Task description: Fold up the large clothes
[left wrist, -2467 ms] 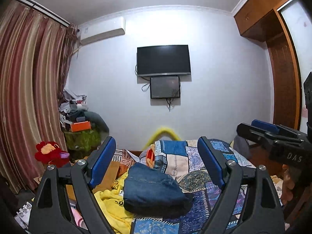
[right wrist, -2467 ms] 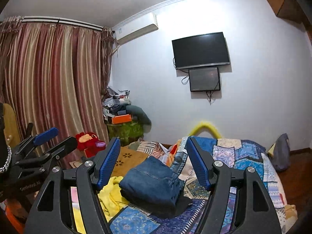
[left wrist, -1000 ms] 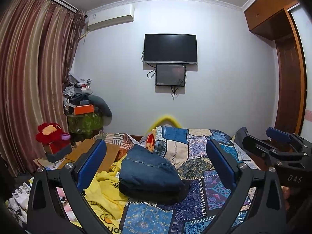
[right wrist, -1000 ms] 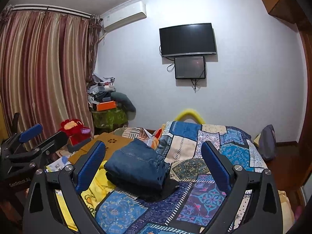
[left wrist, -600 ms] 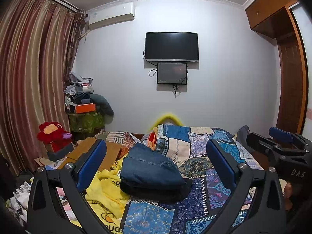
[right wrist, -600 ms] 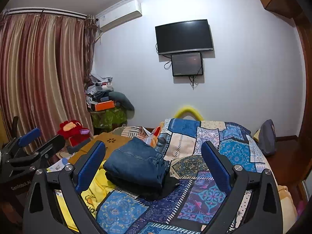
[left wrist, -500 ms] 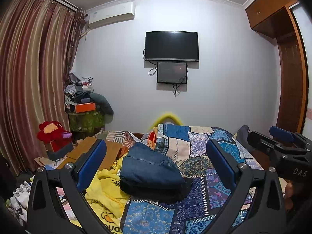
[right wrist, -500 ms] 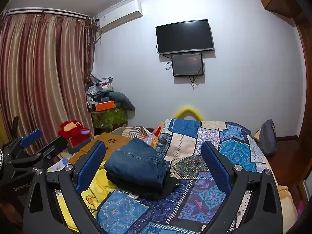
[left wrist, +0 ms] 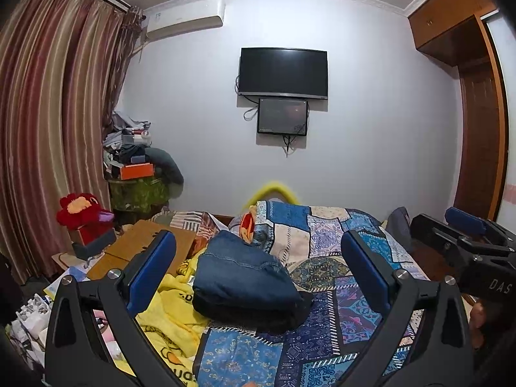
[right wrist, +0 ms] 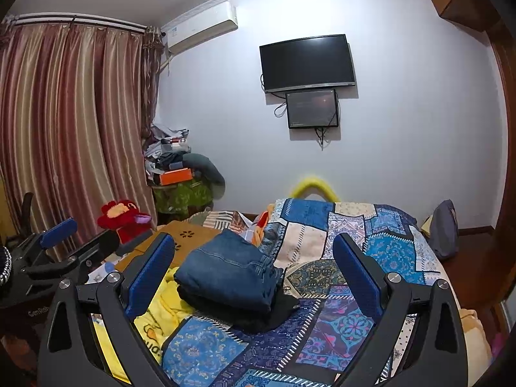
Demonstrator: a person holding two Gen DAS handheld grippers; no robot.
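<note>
Folded blue jeans (left wrist: 245, 271) (right wrist: 230, 274) lie on top of a folded black garment (left wrist: 254, 314) (right wrist: 254, 317) on a patchwork quilt (left wrist: 335, 258) (right wrist: 364, 245) covering the bed. A crumpled yellow garment (left wrist: 171, 319) (right wrist: 154, 316) lies to the left of the pile. My left gripper (left wrist: 258, 264) is open, held above the bed's near edge with nothing between its fingers. My right gripper (right wrist: 254, 264) is open too and holds nothing. Each gripper shows at the edge of the other's view: the right gripper (left wrist: 461, 238), the left gripper (right wrist: 64, 251).
A wooden board (left wrist: 145, 242) and a red plush toy (left wrist: 80, 209) sit left of the bed. A cluttered green stand (left wrist: 138, 190) fills the corner by striped curtains (left wrist: 54, 122). A TV (left wrist: 283, 72) hangs on the far wall. A wardrobe (left wrist: 477, 122) stands right.
Both grippers have pulled back and up from the folded pile and their jaws stand wider than 2.5 s ago. In the last half second almost nothing has moved.
</note>
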